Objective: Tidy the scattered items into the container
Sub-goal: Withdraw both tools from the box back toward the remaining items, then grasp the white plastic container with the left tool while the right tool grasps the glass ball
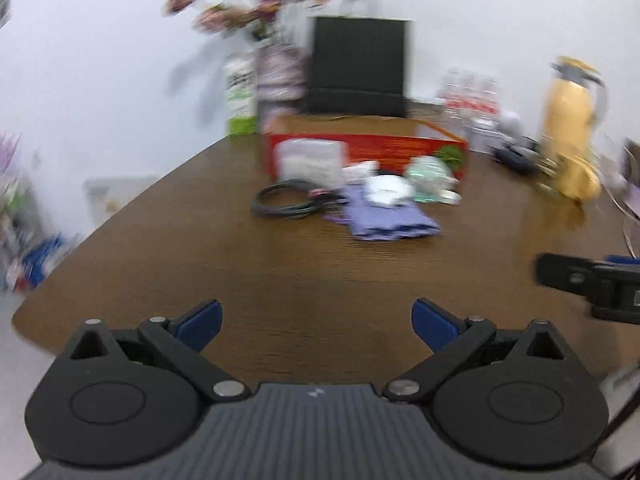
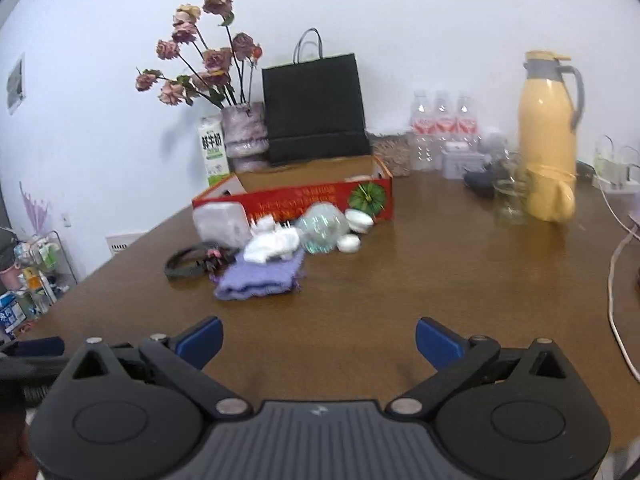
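A red cardboard box stands open on the brown table. In front of it lie scattered items: a purple cloth, a black coiled cable, a white crumpled piece, a clear plastic container, a greenish clear bag and small white lids. My left gripper and right gripper are both open and empty, well short of the items. The right gripper also shows at the right edge of the left wrist view.
Behind the box stand a black paper bag, a vase of dried roses, a milk carton, water bottles and a yellow jug. A white cable runs along the table's right side.
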Available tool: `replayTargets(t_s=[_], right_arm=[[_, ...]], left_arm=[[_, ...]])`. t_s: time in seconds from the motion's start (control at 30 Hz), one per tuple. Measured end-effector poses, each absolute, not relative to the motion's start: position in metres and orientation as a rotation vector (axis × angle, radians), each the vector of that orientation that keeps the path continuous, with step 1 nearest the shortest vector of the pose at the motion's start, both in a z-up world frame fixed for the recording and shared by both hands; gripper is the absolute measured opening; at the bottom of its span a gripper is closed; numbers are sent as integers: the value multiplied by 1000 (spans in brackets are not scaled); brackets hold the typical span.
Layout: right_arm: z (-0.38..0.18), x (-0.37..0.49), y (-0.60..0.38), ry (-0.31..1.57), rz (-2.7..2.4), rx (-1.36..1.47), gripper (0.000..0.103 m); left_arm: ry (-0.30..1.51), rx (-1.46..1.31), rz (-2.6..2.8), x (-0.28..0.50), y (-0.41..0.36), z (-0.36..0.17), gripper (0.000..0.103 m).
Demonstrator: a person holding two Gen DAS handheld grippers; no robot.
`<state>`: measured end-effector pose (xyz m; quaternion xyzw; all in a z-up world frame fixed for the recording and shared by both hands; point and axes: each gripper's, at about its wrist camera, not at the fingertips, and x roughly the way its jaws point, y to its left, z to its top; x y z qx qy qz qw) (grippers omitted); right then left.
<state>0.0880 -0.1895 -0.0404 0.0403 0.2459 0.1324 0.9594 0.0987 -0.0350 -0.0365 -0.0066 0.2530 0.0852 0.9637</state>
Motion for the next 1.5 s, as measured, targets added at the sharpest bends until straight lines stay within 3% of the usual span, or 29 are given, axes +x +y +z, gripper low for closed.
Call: replayTargets(t_s=[0.67,1.1,1.37,1.43,1.47,1.5], right_arm=[[-50,86,-196,439,276,120,102],[-24,194,-172,452,331,111,97],[-32,286,-147,567,370,87,95],[-35,313,-145,609,363,112,86],[-36,324,-145,636,360,122,77],[-38,337,-144,666,346,134,61]], left_arm=[[499,-11,194,113,-30,-34,103],[453,-29,149,266,33,4,103],[582,86,121,374,42,-14,103],[644,39,86,389,49,-18,103],[670,15,74,394,52,-20,102],[681,-10,68,397,55,-21,92]])
